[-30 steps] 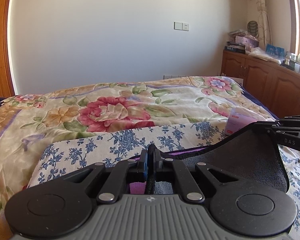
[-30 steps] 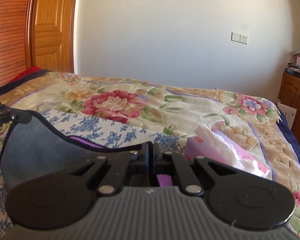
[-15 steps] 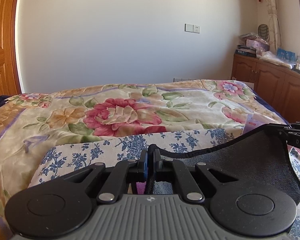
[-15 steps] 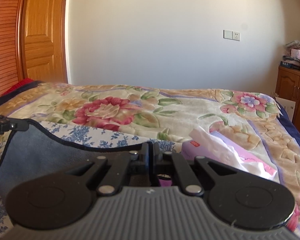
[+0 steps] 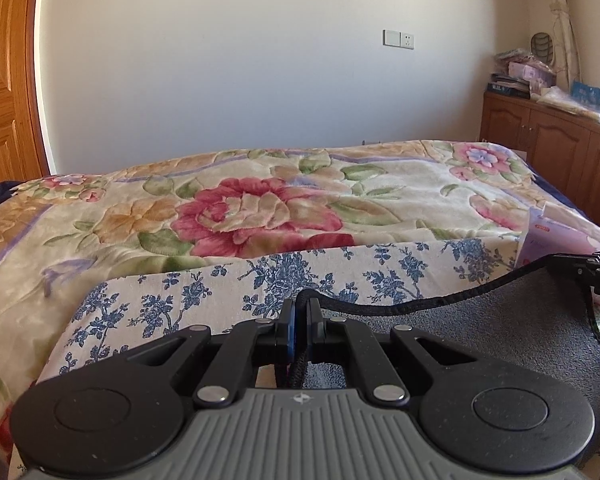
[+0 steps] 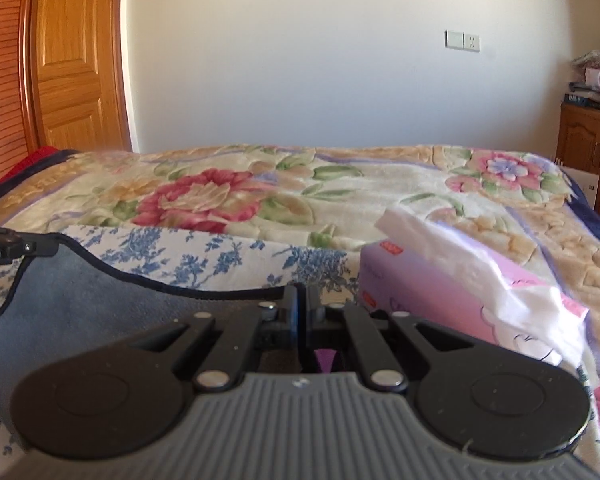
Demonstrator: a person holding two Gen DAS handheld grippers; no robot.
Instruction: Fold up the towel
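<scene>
The towel (image 5: 480, 328) is dark grey with a black hem and hangs lifted between the two grippers over the bed. My left gripper (image 5: 300, 304) is shut on one corner of its top edge. My right gripper (image 6: 302, 292) is shut on the other corner; the towel (image 6: 80, 304) spreads to its left. In the left wrist view the right gripper (image 5: 592, 270) shows at the right edge. In the right wrist view the left gripper (image 6: 16, 246) shows at the left edge.
A blue-flowered white cloth (image 5: 204, 292) lies on the floral bedspread (image 5: 260, 208) under the towel. A purple tissue box (image 6: 440, 280) with white tissue sits on the bed right of my right gripper. A wooden cabinet (image 5: 552, 148) stands at the right, a wooden door (image 6: 68, 60) at the left.
Both grippers have moved forward over the bed with the towel held between them. The towel's top edge is stretched flatter and the purple underside no longer shows.
</scene>
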